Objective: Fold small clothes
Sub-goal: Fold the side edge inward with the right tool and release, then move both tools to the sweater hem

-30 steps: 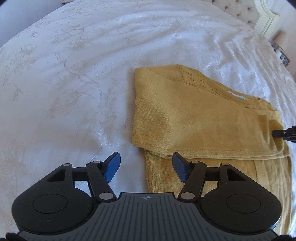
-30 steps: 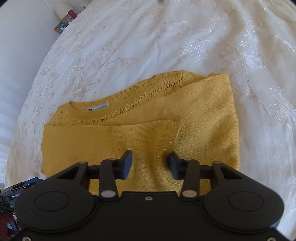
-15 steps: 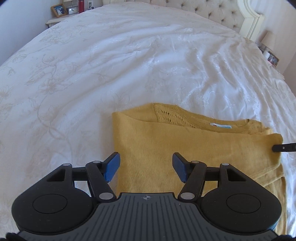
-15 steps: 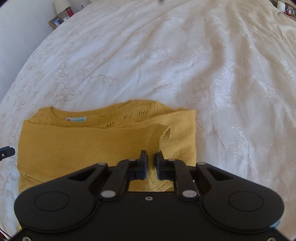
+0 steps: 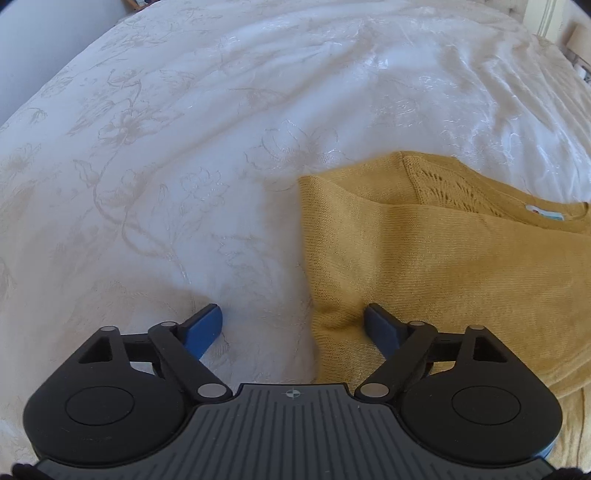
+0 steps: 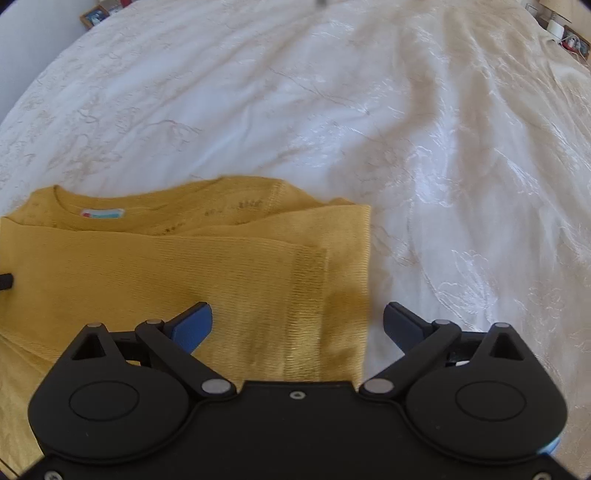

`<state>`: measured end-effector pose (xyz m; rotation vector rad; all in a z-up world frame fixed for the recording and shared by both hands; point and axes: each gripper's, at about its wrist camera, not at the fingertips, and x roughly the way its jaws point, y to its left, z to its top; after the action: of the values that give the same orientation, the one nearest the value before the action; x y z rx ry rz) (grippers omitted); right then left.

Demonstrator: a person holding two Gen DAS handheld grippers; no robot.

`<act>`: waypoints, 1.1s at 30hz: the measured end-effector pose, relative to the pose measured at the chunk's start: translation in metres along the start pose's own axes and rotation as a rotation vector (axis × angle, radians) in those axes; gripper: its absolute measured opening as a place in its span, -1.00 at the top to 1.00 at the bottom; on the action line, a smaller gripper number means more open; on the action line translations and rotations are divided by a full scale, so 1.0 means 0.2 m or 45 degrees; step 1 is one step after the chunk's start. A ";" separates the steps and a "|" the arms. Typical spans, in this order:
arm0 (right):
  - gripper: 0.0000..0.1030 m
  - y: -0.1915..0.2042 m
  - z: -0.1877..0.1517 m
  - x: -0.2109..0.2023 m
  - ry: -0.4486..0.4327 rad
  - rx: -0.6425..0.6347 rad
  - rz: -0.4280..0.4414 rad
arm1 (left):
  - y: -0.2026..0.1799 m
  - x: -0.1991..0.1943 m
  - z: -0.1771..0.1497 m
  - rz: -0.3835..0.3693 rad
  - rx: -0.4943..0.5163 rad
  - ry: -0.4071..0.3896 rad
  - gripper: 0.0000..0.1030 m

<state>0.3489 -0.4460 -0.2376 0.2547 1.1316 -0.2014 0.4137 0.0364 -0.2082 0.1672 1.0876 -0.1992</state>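
A small mustard-yellow knit sweater (image 5: 443,258) lies on the white bed with both sleeves folded across its front and its neck label (image 5: 546,213) showing. My left gripper (image 5: 293,326) is open and straddles the sweater's left edge, one pad on the bedspread, one on the knit. In the right wrist view the sweater (image 6: 184,266) fills the lower left, its label (image 6: 102,213) at the collar. My right gripper (image 6: 297,325) is open wide and empty over the sweater's right edge and the folded sleeve cuff.
The white floral bedspread (image 5: 184,147) spreads all round the sweater. A nightstand with small items (image 6: 561,33) stands at the far right of the right wrist view, and a framed picture (image 6: 94,14) at the far left. A tip of the left gripper (image 6: 5,281) shows at the left edge.
My right gripper was open, shut over the folded sleeve, and has opened wide again and shifted to the sweater's right edge. My left gripper has stayed open and moved to the left edge.
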 end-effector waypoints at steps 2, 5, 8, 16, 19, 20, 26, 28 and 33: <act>-0.99 -0.07 -0.01 0.04 0.035 0.076 0.011 | 0.01 0.00 0.00 -0.010 -0.014 0.002 -0.74; -0.99 -0.12 -0.02 0.02 0.033 0.129 0.030 | 0.03 -0.01 0.00 -0.063 -0.024 0.014 -0.83; -0.99 -0.13 -0.05 -0.05 0.015 0.145 0.068 | 0.07 -0.05 -0.02 -0.110 -0.055 0.032 -0.83; -0.99 -0.13 -0.29 -0.28 0.003 0.171 0.213 | 0.11 -0.33 -0.24 -0.154 -0.116 0.018 -0.83; -0.99 -0.08 -0.40 -0.36 0.031 0.158 0.249 | 0.11 -0.41 -0.38 -0.180 -0.117 0.045 -0.83; -0.99 -0.07 -0.44 -0.38 0.045 0.147 0.259 | 0.10 -0.44 -0.43 -0.184 -0.111 0.056 -0.83; -0.99 -0.01 -0.73 -0.51 0.133 0.085 0.324 | 0.04 -0.58 -0.70 -0.218 -0.060 0.113 -0.83; -0.99 0.00 -0.82 -0.55 0.158 0.076 0.338 | 0.02 -0.62 -0.78 -0.225 -0.038 0.126 -0.83; -0.99 0.00 -1.06 -0.61 0.224 0.072 0.353 | -0.02 -0.67 -0.96 -0.243 -0.008 0.152 -0.83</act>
<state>0.1161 -0.3794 -0.2117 0.4827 1.2514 0.0358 0.1871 0.0881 -0.1757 0.0697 1.2231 -0.3608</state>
